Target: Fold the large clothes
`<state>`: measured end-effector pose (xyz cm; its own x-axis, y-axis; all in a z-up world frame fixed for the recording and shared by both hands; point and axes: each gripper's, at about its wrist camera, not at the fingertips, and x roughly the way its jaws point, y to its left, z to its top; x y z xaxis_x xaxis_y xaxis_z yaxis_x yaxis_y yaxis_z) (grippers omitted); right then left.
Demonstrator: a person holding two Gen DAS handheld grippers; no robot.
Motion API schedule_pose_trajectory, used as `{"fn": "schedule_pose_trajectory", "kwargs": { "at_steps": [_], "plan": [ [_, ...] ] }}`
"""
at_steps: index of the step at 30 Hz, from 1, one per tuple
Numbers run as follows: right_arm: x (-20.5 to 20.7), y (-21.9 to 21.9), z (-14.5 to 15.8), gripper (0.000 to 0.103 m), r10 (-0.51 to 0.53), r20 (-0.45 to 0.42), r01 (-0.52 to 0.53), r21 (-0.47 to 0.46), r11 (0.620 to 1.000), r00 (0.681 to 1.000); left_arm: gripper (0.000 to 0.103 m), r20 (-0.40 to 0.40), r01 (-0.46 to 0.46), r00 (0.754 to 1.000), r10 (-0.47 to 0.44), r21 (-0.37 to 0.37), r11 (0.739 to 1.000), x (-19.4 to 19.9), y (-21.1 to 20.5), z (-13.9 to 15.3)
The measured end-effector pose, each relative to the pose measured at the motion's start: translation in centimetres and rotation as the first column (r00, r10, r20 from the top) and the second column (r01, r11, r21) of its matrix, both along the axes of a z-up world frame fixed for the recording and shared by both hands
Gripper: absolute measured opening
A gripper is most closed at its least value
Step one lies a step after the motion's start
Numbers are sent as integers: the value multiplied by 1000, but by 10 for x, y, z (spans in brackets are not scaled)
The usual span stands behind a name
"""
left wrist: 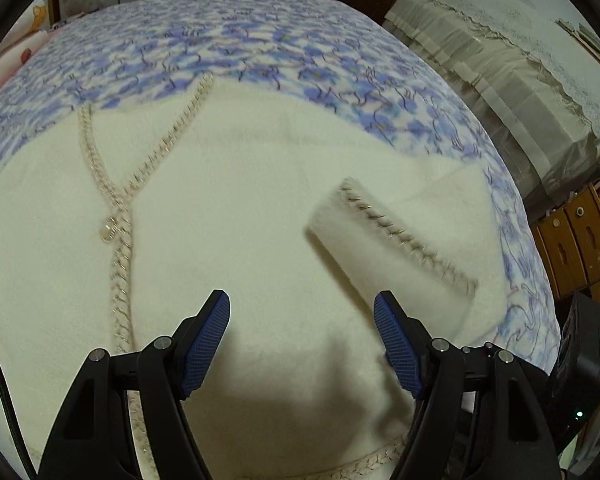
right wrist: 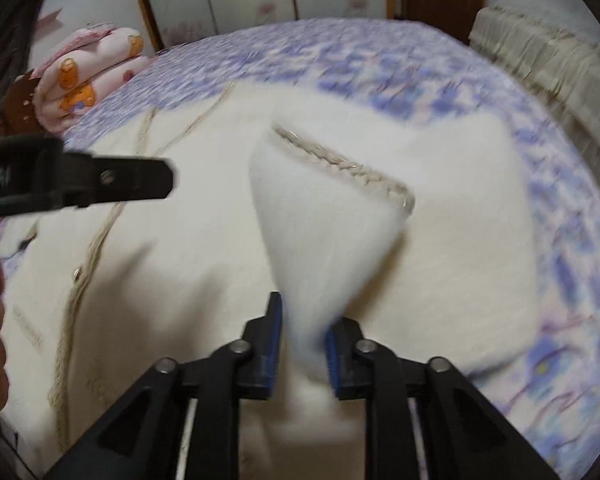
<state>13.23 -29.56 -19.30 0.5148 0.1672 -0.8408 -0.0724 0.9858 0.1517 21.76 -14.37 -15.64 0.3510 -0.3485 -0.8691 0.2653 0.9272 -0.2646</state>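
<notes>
My right tongs [right wrist: 303,336] grip the sleeve [right wrist: 324,216], stretching straight ahead; left tongs [left wrist: 302,336] hang released above the cardigan [left wrist: 228,216].

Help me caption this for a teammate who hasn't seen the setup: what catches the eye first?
A large cream fluffy cardigan with braided trim lies spread across a bed with a blue floral cover. Its sleeve is folded in over the body, the cuff's braid showing, and rises into the right gripper. The left gripper hangs open above the cardigan's front, holding nothing.
</notes>
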Motion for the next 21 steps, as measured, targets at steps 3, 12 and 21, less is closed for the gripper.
{"fn": "schedule_pose_trajectory", "kwargs": {
  "at_steps": [3,12,21],
  "plan": [
    [-10,-6,6,45,18,14,-19,35,999,1000,73,-45,4,999,-5,-26,1000,0,-4,-13],
    [-25,-8,6,45,18,-6,-18,36,999,1000,73,-166,3,986,-26,-139,990,1,-15,-35],
    [-27,-14,3,45,0,-8,1,113,994,1000,74,-234,9,970,-64,-228,974,-4,-15,-34]
  ]
}}
